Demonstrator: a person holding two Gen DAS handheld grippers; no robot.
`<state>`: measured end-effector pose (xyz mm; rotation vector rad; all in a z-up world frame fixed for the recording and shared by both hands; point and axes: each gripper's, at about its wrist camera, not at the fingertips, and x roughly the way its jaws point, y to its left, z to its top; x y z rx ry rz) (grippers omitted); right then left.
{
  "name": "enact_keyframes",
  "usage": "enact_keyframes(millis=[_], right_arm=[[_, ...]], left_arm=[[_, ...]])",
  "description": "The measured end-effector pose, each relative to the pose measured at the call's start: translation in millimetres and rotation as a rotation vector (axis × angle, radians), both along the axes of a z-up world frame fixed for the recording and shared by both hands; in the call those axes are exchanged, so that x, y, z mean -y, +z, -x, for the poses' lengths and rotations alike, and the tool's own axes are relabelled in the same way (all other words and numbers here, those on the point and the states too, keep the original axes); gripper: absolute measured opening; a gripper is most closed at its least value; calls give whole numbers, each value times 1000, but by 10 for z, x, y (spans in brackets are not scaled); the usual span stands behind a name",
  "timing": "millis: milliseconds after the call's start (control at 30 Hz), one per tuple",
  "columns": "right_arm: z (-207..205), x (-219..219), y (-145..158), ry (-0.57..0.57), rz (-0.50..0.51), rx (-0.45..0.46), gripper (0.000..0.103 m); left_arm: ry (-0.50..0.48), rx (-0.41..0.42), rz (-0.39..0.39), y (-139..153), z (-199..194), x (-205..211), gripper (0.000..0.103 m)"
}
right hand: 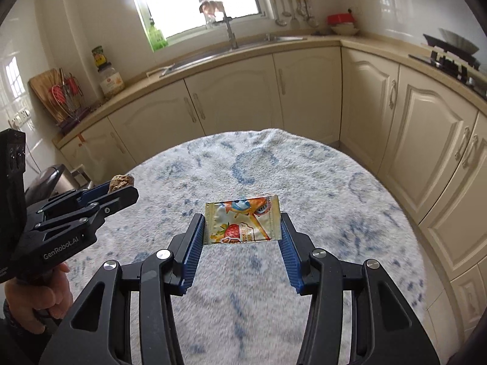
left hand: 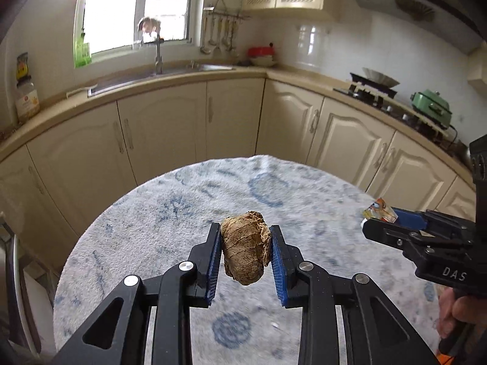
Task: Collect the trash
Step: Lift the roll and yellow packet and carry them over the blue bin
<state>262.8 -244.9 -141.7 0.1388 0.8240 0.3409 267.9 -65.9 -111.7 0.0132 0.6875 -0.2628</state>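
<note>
The left gripper (left hand: 245,251) has its jaws closed on a brown, wrinkled, lumpy piece of trash (left hand: 246,251). The blue ribbed pads (left hand: 213,264) press it from both sides, and it hangs above the round bench covered with a fluffy white cloth with blue marks (left hand: 170,200), without touching it. In the right wrist view this gripper (right hand: 120,189) is seen at 9 o'clock, held by a hand (right hand: 36,298), with the brown piece (right hand: 121,181) at its tip.

The right gripper (right hand: 243,223) has its jaws clamped on a flat, shiny snack wrapper with a strawberry and a cartoon picture (right hand: 243,220). The wrapper is stretched between the two pads, edge to edge, above the cloth. In the left wrist view the right gripper (left hand: 380,217) comes in from 3 o'clock with the wrapper (left hand: 380,211) at its tip.

At 12 o'clock, cream cabinet doors (left hand: 161,140) stand under a beige kitchen counter with a steel sink (left hand: 170,74).
</note>
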Motion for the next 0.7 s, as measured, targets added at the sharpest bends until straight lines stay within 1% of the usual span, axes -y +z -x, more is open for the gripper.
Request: enact_keyframes(millis=[100, 333, 567, 700], right_arm=[[237, 100, 181, -15, -2, 38, 48], [834, 407, 554, -65, -24, 120, 48], [1454, 808, 850, -145, -4, 188, 48], [1791, 1097, 981, -210, 14, 222, 49]], left_arm=[[-23, 41, -13, 123, 300, 134, 26], [-89, 118, -9, 330, 880, 504, 26], [-166, 185, 15, 513, 1374, 891, 26], [-219, 205, 35, 590, 1605, 1119, 26]])
